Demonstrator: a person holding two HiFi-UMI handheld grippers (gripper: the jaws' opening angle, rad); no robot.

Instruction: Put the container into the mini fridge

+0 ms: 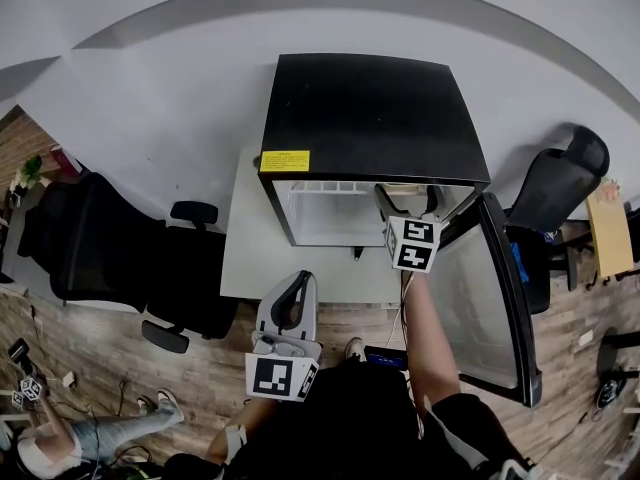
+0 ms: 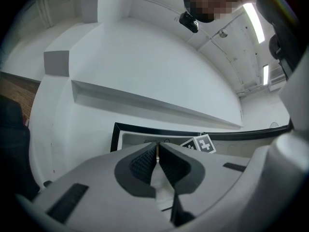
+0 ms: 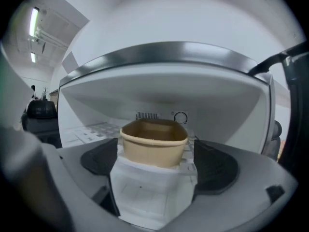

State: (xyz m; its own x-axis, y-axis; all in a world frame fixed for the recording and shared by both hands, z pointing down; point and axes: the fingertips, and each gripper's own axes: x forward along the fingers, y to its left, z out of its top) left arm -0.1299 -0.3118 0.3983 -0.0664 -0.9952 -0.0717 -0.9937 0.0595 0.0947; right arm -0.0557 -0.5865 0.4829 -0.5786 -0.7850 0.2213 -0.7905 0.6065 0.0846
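Looking down, I see the black mini fridge [image 1: 365, 108] standing on the white desk [image 1: 245, 258], with its door [image 1: 475, 303] swung wide to my right and the pale compartment open toward me. That opening faces straight back at my body, which sets the line of any move in or out.

My left gripper [image 2: 158, 149] hangs back close to my waist, well apart from the fridge. Its jaws are pressed together with nothing between them, so it has no part in this.

My right gripper [image 1: 408, 200] is the near one. It reaches forward into the right half of the compartment, past the door frame. Its jaws stand apart, spread a little wider than the tan container [image 3: 153, 141], which stands upright and empty straight ahead between their tips. The container rests on the white inner floor [image 3: 145, 197] with the back wall of the fridge just behind it. A thin strip of white shows between the container's right side and the right pad [image 3: 217, 166]. On the left the pad's edge meets the container's outline, and I cannot rule out a light touch there.

I judge the container to be already placed inside. What is left turns on this line-up: the container lies dead ahead on the gripper's own axis, so I should draw straight back toward myself. Any sideways drift could catch its wall and drag it.
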